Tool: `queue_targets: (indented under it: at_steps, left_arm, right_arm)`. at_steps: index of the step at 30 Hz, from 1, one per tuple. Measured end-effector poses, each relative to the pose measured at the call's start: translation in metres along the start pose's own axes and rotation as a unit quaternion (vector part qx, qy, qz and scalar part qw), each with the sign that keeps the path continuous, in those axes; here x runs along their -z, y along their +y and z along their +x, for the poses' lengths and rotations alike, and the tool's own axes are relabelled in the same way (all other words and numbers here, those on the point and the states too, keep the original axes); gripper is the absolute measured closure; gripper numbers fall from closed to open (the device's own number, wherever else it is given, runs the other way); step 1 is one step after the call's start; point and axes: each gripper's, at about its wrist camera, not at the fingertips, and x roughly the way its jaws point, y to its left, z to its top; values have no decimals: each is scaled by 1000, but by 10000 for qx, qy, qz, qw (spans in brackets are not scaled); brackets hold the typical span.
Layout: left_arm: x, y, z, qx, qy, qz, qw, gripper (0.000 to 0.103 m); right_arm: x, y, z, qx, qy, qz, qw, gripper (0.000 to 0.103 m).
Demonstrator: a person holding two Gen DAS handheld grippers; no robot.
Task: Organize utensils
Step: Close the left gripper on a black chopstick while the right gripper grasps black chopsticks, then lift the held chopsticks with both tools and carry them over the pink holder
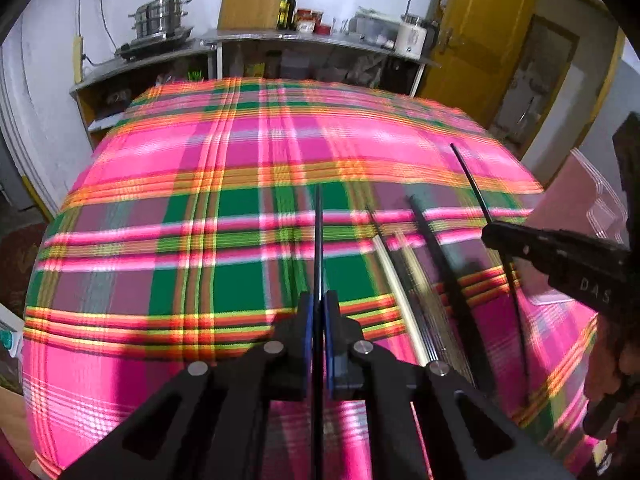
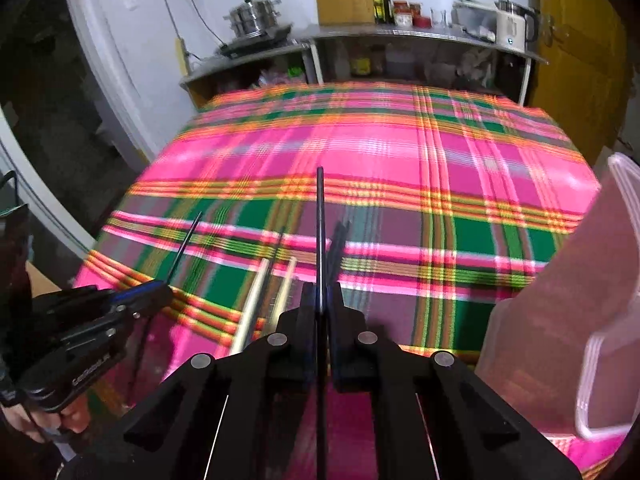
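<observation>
My left gripper (image 1: 319, 300) is shut on a thin black chopstick (image 1: 319, 232) that sticks out forward above the plaid cloth. My right gripper (image 2: 321, 292) is shut on another black chopstick (image 2: 320, 216). Each gripper shows in the other's view, the right gripper (image 1: 490, 232) at the right and the left gripper (image 2: 166, 290) at the left, each with its stick. On the cloth between them lie loose chopsticks: a cream chopstick (image 1: 394, 280) and a dark chopstick (image 1: 440, 256), seen from the right wrist as cream chopsticks (image 2: 254, 308) and dark chopsticks (image 2: 338, 244).
A pink, green and orange plaid cloth (image 1: 200, 208) covers the table. A clear plastic container (image 2: 596, 280) stands at the right edge. Behind the table runs a steel counter (image 1: 280, 38) with a steamer pot (image 1: 160, 16), bottles and a kettle. A yellow door (image 1: 480, 40) is at the back right.
</observation>
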Motion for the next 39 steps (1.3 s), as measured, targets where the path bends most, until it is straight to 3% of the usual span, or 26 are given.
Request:
queue_targets:
  at_steps: [10, 18, 29, 39]
  left_arm:
    - [-23, -28, -84, 315, -729, 186, 9967, 97]
    - [-33, -53, -126, 622, -1000, 357, 9924, 97]
    - [-64, -97, -150, 1193, -1101, 523, 9853, 97]
    - [-108, -153, -164, 1822, -1333, 621, 9722, 97]
  right_arm:
    - [2, 5, -86, -189, -754, 38, 9970, 98]
    - [8, -4, -133, -221, -1142, 145, 9931, 98]
    - [3, -25, -198, -174, -1761, 334, 9837, 98]
    - [-9, -64, -253, 86, -2348, 641, 9699, 98]
